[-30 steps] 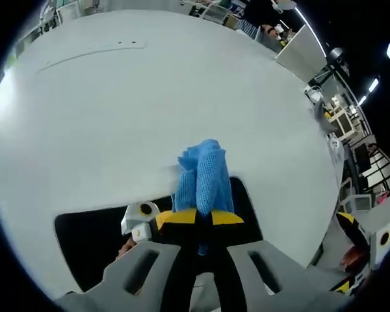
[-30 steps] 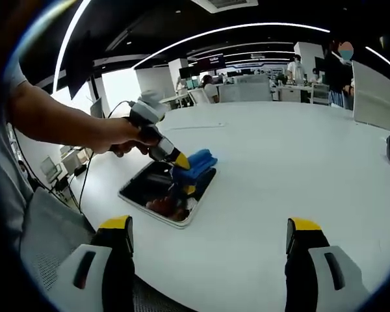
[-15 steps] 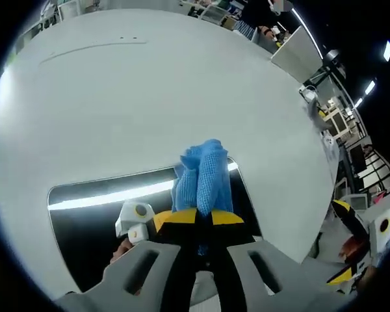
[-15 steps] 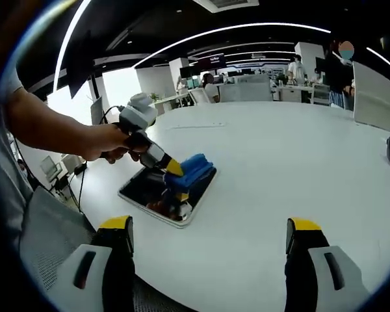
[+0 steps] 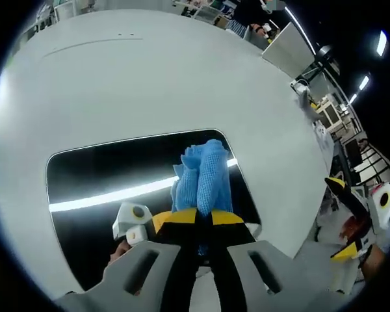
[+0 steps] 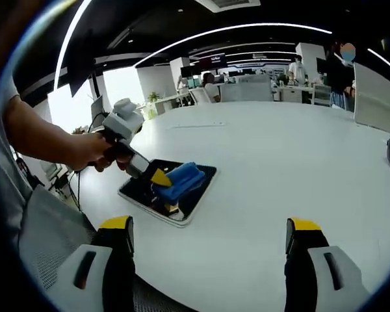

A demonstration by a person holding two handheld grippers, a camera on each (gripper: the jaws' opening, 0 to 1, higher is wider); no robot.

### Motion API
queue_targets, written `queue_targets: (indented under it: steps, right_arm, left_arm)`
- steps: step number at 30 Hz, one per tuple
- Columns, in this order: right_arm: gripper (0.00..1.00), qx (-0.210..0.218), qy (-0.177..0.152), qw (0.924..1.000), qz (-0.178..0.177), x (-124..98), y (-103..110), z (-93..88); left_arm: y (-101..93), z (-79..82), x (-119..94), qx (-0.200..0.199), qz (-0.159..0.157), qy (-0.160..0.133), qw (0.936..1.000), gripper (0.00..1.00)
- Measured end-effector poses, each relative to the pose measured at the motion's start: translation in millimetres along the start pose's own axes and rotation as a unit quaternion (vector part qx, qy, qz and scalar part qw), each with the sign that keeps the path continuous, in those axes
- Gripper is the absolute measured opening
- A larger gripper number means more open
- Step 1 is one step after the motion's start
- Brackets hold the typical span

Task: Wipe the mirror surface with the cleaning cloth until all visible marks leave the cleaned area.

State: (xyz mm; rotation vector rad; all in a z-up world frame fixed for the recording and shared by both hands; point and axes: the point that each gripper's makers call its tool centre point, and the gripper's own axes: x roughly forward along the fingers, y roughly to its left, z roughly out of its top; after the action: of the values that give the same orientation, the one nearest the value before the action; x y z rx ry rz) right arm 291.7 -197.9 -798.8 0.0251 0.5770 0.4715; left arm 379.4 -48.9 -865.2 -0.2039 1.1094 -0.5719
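A flat rectangular mirror (image 5: 104,169) (image 6: 198,185) lies on the round white table (image 5: 149,78) (image 6: 292,169) and reflects a dark ceiling with a light strip. My left gripper (image 5: 203,218) (image 6: 161,179) is shut on a folded blue cleaning cloth (image 5: 205,175) (image 6: 182,179), which rests on the mirror's glass near its right half in the left gripper view. My right gripper (image 6: 208,244) stands open, wide apart and well short of the mirror, holding nothing. In the left gripper view the right gripper (image 5: 351,224) appears at the table's right edge.
A person's hand and forearm (image 6: 58,140) hold the left gripper from the left. Grey fabric (image 6: 45,247) lies at the lower left. Desks, screens and people (image 6: 338,65) stand beyond the table. A white panel (image 6: 377,94) stands at the far right.
The left gripper has drawn the cloth back from the mirror's far edge toward its middle and the person. The right gripper has stayed still.
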Motion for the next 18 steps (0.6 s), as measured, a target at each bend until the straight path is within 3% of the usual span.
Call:
queue_targets:
  steps: [18]
  right_arm:
    - [0.96,-0.005,-0.002,1.0,0.001,-0.6,1.7,1.4]
  left_arm:
    - [-7.2,-22.8,-8.7,-0.01,-0.007,0.003,0.9999,0.02]
